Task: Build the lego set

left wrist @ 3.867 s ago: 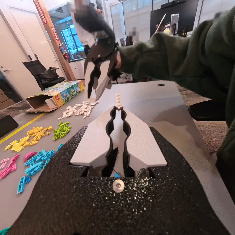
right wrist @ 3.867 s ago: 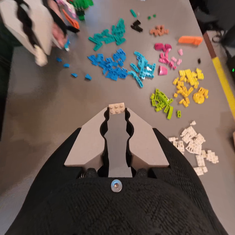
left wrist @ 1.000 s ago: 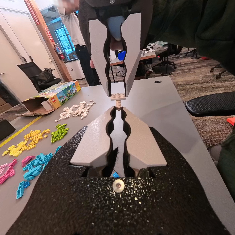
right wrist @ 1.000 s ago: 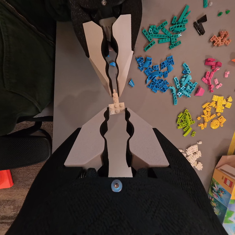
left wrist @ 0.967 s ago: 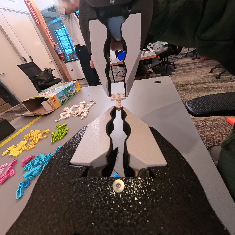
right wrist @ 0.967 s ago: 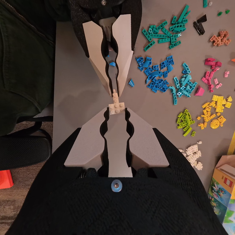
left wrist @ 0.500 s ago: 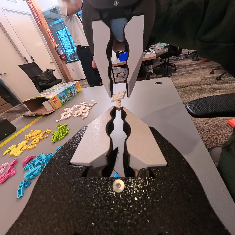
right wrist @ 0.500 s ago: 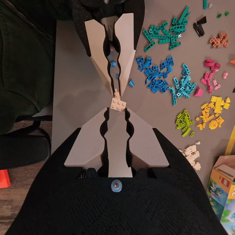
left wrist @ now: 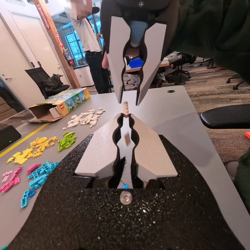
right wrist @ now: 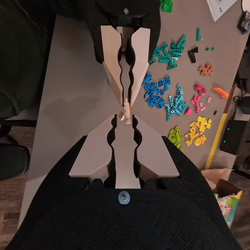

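Note:
My left gripper [left wrist: 125,115] is shut on the lower end of a narrow white studded plate [left wrist: 125,108], holding it upright above the grey table [left wrist: 169,121]. My right gripper [left wrist: 128,103] comes down from above with its jaws open, its tips on either side of the plate's top end. A small white plate [left wrist: 127,140] shows blurred in mid-air between my left fingers. In the right wrist view the narrow plate [right wrist: 126,110] sticks out of the left gripper [right wrist: 125,104] toward the open right gripper [right wrist: 124,115], and the loose white piece [right wrist: 121,115] is blurred beside it.
Sorted brick piles lie to the left: white [left wrist: 85,119], lime [left wrist: 67,140], yellow [left wrist: 33,148], pink [left wrist: 10,181], light blue [left wrist: 39,175]; blue [right wrist: 155,92] and teal [right wrist: 170,54] too. An opened set box [left wrist: 65,102] lies behind them. A person stands beyond the table. A black chair arm [left wrist: 227,116] is at right.
My right gripper has opened and let go of the small white plate, which has come away from the narrow plate and is dropping. The left gripper keeps its hold.

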Tool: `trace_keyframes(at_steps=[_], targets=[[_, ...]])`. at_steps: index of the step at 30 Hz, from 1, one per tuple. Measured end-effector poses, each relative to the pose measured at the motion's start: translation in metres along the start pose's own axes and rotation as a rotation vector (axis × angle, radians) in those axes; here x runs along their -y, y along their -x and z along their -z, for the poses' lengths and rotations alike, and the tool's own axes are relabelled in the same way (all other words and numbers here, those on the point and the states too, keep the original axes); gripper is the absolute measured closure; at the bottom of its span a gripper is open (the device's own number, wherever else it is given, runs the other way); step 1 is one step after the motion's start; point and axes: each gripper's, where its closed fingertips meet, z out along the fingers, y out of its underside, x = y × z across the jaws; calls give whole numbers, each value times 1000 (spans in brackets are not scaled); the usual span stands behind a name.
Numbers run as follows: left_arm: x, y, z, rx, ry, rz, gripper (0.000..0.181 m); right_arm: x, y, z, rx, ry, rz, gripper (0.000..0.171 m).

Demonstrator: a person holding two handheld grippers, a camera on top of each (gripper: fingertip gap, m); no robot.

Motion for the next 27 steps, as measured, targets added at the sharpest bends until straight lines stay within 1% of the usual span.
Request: trace_keyframes(at_steps=[1,4,6,12,14,18,19,20,21,22,24,26,27], targets=[[0,0,0,0,1,4,176,0,1,0,-5,2,7,150],[-2,0,-1,-8,8,11,176,-3,1,0,-14,4,-10,148],[-1,3,0,8,4,3,176,-7,-3,4,-50,-14,-48,148],[6,19,8,80,-27,18,176,-20,-20,11,-245,-171,-185,143],[9,21,9,95,-37,7,177,-26,-19,3,-272,-221,-246,142],[20,24,13,117,-64,-30,177,-40,-7,-28,-236,-283,-347,137],[21,27,13,134,-60,-46,177,-40,-8,-31,-260,-311,-356,135],[23,28,13,144,-48,-48,177,-38,-13,-29,-306,-355,-368,129],[27,26,13,134,-44,-39,177,-34,-19,-22,-378,-406,-367,128],[32,21,13,118,-38,-32,177,-28,-24,-9,-463,-458,-336,127],[39,11,14,88,7,-34,176,-12,-27,22,-633,-527,-208,124],[48,4,15,82,41,-24,176,5,-20,45,-771,-504,-22,131],[51,0,16,70,62,1,176,13,-14,50,-813,-467,79,133]])
